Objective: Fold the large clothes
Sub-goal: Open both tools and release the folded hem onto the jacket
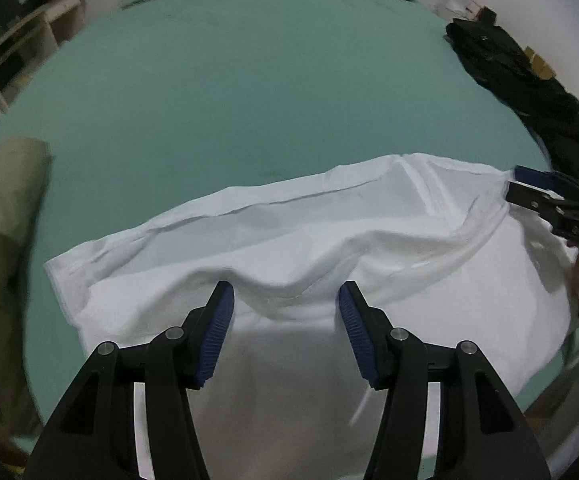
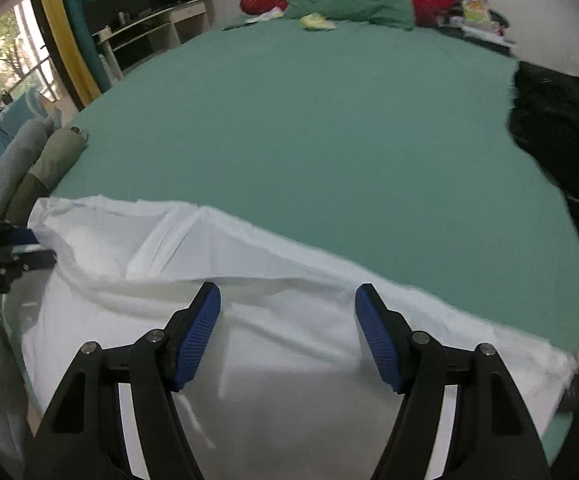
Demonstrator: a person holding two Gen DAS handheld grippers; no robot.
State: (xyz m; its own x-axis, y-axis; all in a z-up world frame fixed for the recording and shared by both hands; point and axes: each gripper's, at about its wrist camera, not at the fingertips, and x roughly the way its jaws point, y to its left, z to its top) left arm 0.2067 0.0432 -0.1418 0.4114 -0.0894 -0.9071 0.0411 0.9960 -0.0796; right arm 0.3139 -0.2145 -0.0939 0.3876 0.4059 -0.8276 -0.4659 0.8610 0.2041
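We have the white cloth [image 1: 297,248] lying on the near part of the green bed [image 1: 249,92], with its near portion hanging over the bed edge toward us. The far edge is already turned over and shows a long hem line. Both claws are released: the left gripper [image 1: 286,300] has its jaws spread wide above the cloth and holds nothing, and the right gripper [image 2: 288,300] is the same, jaws apart over the cloth on its side.

We judge the cloth as light, thin and very soft; it makes wrinkles easily and will sag between two holding points. It does not look slippery for the ribbed blue pads [image 2: 203,332]. We think the best places to take hold are the two near corners or the hem, where the layers are thicker. A black garment [image 1: 529,88] lies at the far right, well apart.
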